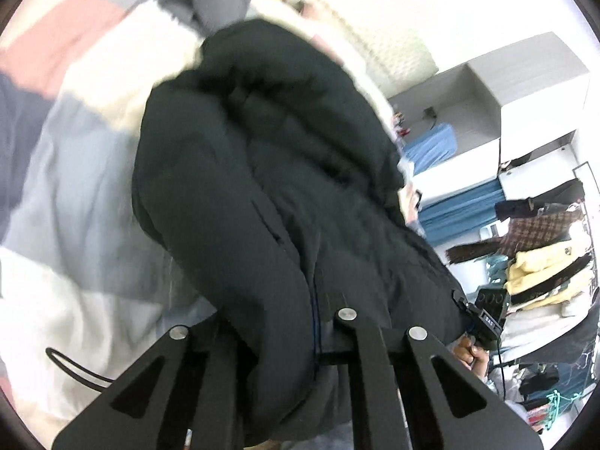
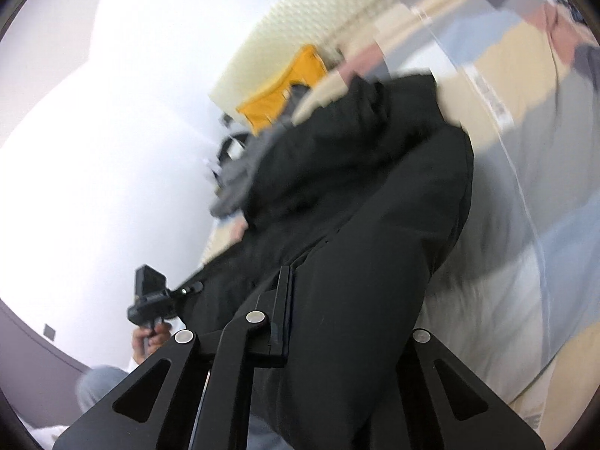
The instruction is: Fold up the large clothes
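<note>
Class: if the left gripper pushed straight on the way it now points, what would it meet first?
The left gripper would meet the dark padded coat at once; the coat already bunches between its fingers. The patchwork bedding probably lies behind, though depth is unclear.

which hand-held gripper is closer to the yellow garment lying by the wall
Neither clearly: both the left hand-held gripper and right hand-held gripper grip the black coat, with the yellow garment beyond its far end.

Two wrist fisheyes, tilted, very close.
Both face the black coat (image 1: 270,195) (image 2: 356,225) filling frame centre; patchwork bedding (image 1: 75,172) (image 2: 525,187) shared behind.
</note>
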Tool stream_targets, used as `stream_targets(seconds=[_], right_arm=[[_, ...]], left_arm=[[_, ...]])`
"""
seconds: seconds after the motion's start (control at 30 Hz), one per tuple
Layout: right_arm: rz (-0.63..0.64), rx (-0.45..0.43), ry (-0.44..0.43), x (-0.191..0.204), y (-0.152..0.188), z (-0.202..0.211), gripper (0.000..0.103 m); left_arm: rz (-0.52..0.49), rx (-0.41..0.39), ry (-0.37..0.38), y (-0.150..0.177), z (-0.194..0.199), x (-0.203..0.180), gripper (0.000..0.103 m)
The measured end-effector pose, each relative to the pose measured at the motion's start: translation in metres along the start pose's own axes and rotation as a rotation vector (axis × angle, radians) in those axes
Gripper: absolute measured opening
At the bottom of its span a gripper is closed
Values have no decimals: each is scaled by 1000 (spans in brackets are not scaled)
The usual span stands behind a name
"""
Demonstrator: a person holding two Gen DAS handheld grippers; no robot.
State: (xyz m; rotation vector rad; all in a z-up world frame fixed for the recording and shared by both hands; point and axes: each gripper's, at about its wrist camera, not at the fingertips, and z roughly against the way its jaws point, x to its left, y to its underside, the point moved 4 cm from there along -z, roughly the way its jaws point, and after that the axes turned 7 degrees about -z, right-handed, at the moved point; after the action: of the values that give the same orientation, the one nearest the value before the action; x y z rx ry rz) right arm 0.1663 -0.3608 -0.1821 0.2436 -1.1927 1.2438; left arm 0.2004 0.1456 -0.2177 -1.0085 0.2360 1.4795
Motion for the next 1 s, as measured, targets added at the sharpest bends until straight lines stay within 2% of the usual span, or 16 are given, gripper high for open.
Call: stream_targets(seconds=[0.27, 0.5, 0.73, 1.0], right_arm=[[75, -45, -33, 54, -36, 47, 8], [115, -80, 4, 83, -47, 62, 8], [48, -170, -35, 75, -20, 83, 8], [90, -302, -66, 101, 27, 134, 8]], left_arm=[[-30, -104, 21, -50, 49, -41, 10], [-50, -109, 7, -71, 66, -58, 10], [-24, -110, 3, -51, 89, -61, 10], [-33, -136, 21, -16, 136, -87, 7]])
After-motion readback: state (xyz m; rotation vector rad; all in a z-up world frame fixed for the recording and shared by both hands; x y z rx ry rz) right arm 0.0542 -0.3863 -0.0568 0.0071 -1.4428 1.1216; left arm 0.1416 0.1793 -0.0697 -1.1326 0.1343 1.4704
